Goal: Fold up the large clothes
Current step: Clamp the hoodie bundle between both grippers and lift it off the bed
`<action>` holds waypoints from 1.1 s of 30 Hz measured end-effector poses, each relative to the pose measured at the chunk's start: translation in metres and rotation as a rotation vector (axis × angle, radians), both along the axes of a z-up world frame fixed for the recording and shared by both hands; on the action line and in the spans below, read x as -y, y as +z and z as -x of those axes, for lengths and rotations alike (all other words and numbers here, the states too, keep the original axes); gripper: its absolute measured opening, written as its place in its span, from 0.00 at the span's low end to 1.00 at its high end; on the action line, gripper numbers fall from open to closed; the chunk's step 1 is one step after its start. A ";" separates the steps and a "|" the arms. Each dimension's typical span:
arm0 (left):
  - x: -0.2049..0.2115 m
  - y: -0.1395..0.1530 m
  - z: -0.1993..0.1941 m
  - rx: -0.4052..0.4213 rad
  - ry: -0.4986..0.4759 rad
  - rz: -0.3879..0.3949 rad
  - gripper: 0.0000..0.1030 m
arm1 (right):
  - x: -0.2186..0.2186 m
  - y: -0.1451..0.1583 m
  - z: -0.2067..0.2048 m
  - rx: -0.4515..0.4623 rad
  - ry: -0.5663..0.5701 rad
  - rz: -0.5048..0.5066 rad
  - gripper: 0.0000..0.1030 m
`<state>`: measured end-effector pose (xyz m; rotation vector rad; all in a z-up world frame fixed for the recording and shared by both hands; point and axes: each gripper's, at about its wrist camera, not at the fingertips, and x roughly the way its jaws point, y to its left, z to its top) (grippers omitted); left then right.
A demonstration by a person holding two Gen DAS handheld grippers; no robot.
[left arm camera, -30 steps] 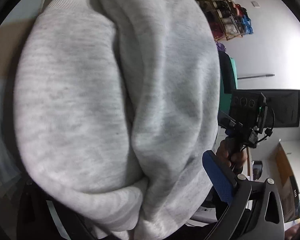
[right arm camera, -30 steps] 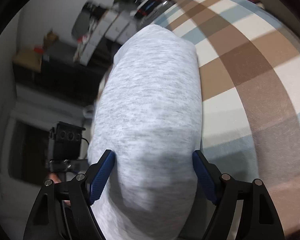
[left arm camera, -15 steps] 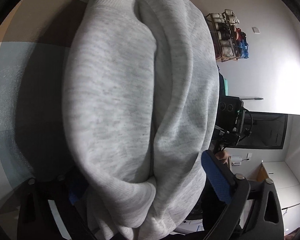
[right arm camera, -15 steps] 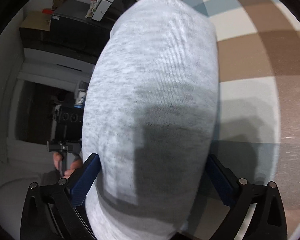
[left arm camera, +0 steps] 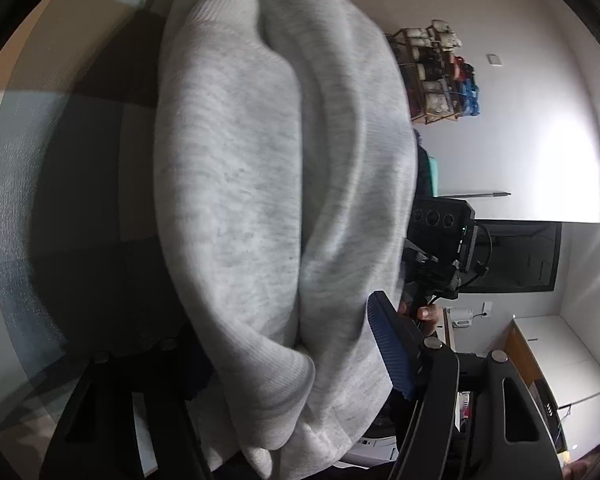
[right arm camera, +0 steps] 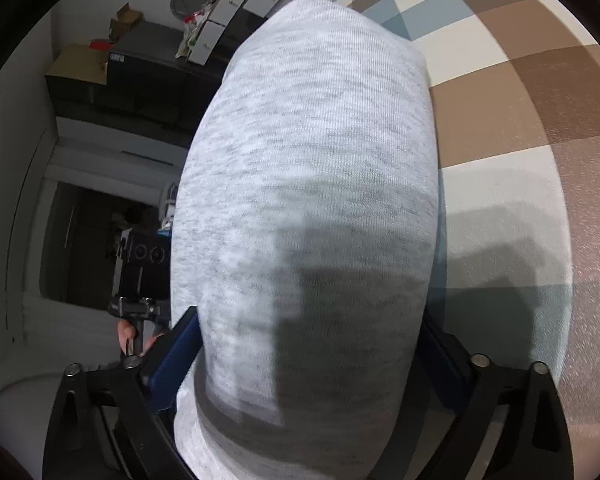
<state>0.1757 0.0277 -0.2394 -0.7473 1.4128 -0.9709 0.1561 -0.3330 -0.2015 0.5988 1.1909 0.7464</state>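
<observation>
Between the left fingers: a thick bundle of pale grey marl knitted sweatshirt fabric (left arm camera: 284, 200) fills the left wrist view, doubled into two rolls with a ribbed hem at the near end.
Left gripper (left arm camera: 292, 360): its jaws have just been closing around the bundle; the blue ribbed pad (left arm camera: 392, 352) on the right lies against the cloth, while the other pad is lost in shadow under the fold, so a firm pinch is likely but not fully shown.
Left view, beyond: a brown, cream and blue checked surface (left arm camera: 60, 152) lies in shade under the garment; the right hand (left arm camera: 424, 312) holds its tool past the fabric.
Right gripper (right arm camera: 308, 360): jaws stand wide, having just narrowed a little, and the same grey fabric (right arm camera: 308, 184) bulges between both blue pads, seemingly pressed by them.
Right view, why: two grips side by side on one folded edge look meant to keep the layers stacked while the garment is lowered onto the checked surface (right arm camera: 540, 140).
Risk: bulky layers could slip out of such a wide grip.
</observation>
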 end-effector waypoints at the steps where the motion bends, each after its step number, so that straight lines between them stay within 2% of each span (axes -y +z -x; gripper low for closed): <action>1: 0.002 0.004 0.001 0.017 -0.006 0.007 0.62 | -0.001 0.005 0.002 0.012 -0.009 0.014 0.85; 4: 0.005 0.006 0.003 0.040 -0.015 -0.002 0.62 | -0.004 0.016 0.011 0.077 0.017 0.019 0.84; 8: 0.004 0.011 0.002 0.059 -0.018 0.027 0.62 | 0.010 -0.003 0.006 0.025 -0.014 -0.057 0.84; 12: 0.005 0.014 0.005 0.086 -0.030 0.012 0.62 | 0.016 0.001 0.010 0.050 -0.035 -0.070 0.78; 14: 0.007 0.016 0.002 0.084 -0.025 0.020 0.58 | 0.017 0.003 0.014 0.079 -0.031 -0.085 0.76; 20: 0.016 0.025 0.004 0.134 -0.034 0.003 0.55 | 0.036 -0.022 0.012 0.080 -0.073 -0.181 0.76; 25: 0.023 0.024 0.006 0.138 -0.039 -0.052 0.56 | 0.022 -0.007 0.018 0.167 -0.023 -0.128 0.75; 30: 0.025 0.013 -0.001 0.078 -0.013 -0.111 0.55 | 0.016 -0.022 0.000 0.094 -0.033 -0.116 0.76; 33: 0.030 0.011 0.000 0.085 -0.020 -0.144 0.50 | 0.012 -0.021 -0.003 0.110 -0.018 -0.078 0.76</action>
